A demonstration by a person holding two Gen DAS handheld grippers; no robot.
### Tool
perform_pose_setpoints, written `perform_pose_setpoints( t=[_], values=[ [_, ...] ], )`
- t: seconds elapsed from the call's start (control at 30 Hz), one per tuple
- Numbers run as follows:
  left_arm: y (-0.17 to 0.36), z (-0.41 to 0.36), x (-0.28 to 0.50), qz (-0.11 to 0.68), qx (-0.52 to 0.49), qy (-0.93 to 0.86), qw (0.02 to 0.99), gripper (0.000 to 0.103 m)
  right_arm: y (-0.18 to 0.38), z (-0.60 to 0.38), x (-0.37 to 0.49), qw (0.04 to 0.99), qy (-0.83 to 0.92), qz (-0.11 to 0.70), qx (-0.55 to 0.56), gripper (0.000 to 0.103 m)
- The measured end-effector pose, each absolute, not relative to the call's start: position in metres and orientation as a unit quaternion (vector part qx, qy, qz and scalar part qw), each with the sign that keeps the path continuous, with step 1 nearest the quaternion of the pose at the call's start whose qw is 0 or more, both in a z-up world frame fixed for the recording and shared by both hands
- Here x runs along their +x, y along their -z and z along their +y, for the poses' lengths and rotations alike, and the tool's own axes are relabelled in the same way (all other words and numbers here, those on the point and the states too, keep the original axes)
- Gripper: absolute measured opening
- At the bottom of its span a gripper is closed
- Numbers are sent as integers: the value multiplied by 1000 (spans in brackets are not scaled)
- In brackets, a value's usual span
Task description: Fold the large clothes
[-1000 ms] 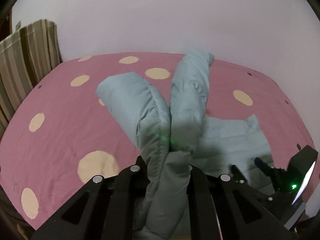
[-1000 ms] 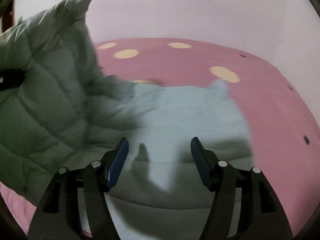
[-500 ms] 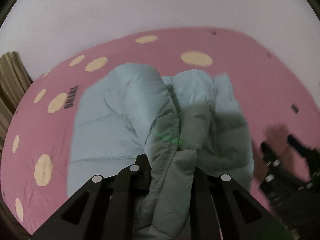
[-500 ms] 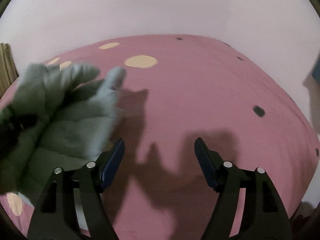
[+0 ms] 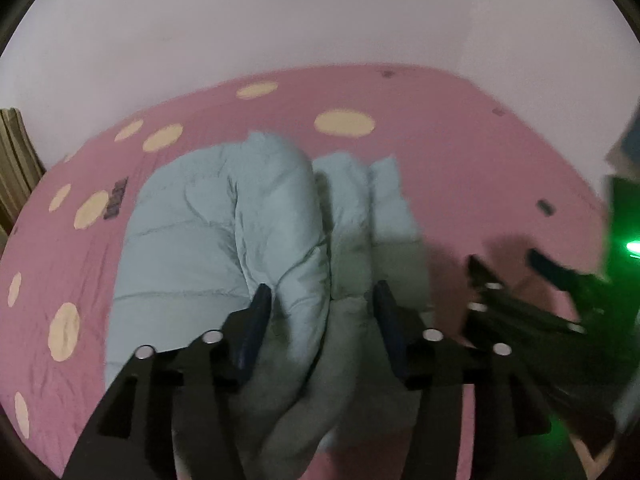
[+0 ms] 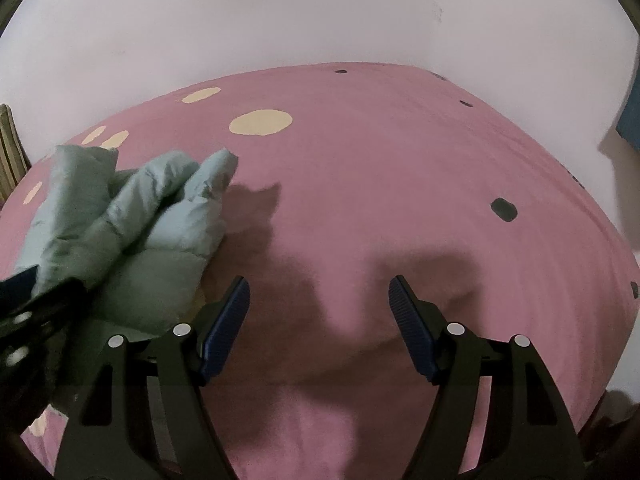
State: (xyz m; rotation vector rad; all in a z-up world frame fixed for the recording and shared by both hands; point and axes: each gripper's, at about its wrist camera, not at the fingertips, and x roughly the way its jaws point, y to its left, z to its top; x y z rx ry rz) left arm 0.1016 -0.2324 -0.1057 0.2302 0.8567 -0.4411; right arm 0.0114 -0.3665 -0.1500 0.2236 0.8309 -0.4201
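A pale blue-grey puffer jacket [image 5: 208,240] lies bunched in thick folds on the pink bed sheet [image 5: 460,140]. My left gripper [image 5: 322,304] stands over its near edge with its jaws opening. A fold of the jacket sits between the blue pads, which are parted from it on the right side. In the right wrist view the jacket [image 6: 132,216] is at the far left. My right gripper [image 6: 320,300] is open over bare sheet to the jacket's right, with nothing between its fingers. It also shows, blurred, as the right gripper [image 5: 504,258] in the left wrist view.
The pink sheet [image 6: 400,200] carries cream spots and a few small dark marks. A white wall rises behind the bed. A striped cloth [image 5: 16,160] stands at the left edge and a blue object [image 6: 630,120] at the far right.
The left jaws, shut on a jacket fold before, have come apart. The raised jacket has come down onto the bed in folds. The right gripper swung right, off the jacket, over bare sheet.
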Motion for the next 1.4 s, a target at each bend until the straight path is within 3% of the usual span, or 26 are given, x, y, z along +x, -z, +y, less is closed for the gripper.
perform_pose_setpoints(
  t=[0.27,0.5,0.6,0.77,0.83,0.87,0.9,0.97,1.17,1.4],
  values=[
    [69,-162,107,336,93,146,926,67,121,-343,17,901,155,382,136,72],
    [102,-78,156,369,45,61,926,67,110,-292,50,906,97,388,137,73],
    [118,-61,167,385,24,56,921,67,113,-277,64,902,82,400,139,79],
    [141,-51,179,408,2,73,910,67,131,-264,82,887,87,433,134,80],
    [143,-50,175,409,1,82,909,67,138,-263,85,881,80,443,145,69],
    [144,-52,175,410,0,89,908,67,140,-263,86,879,74,446,152,44],
    [144,-54,171,410,-1,94,907,67,140,-262,88,876,67,450,157,32],
    [142,-59,169,407,-2,107,907,67,137,-260,89,876,55,454,154,22],
    [146,-82,167,417,5,149,897,67,137,-268,86,883,88,450,102,19],
    [173,-113,170,443,38,165,881,69,175,-286,91,869,113,476,82,24]
  ],
)
